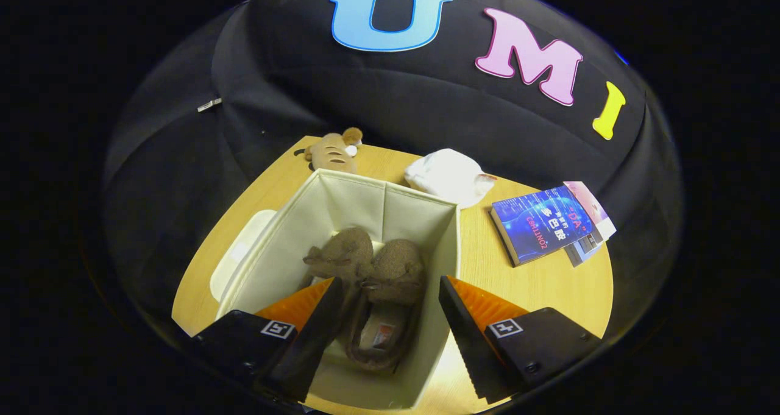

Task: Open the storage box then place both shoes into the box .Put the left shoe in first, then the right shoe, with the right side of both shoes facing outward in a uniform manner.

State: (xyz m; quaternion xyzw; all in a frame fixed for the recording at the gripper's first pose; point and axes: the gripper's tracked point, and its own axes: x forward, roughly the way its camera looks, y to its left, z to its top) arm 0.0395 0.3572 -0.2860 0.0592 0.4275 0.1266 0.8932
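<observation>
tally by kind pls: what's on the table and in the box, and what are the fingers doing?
Storage box: 1
Brown shoes in box: 2
Box lid: 1
Plush toy: 1
White bundle: 1
Books: 2
Total: 8
Gripper: fingers open above the box, holding nothing.

hand-held gripper [385, 317] | fingers spread wide apart | holding nothing | angled steeply downward

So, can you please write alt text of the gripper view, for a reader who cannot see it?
An open gripper hovers above a cream storage box that holds two brown shoes side by side. The box stands on a wooden table, with its lid beside it and a plush toy, a white bundle and a book beyond.
</observation>
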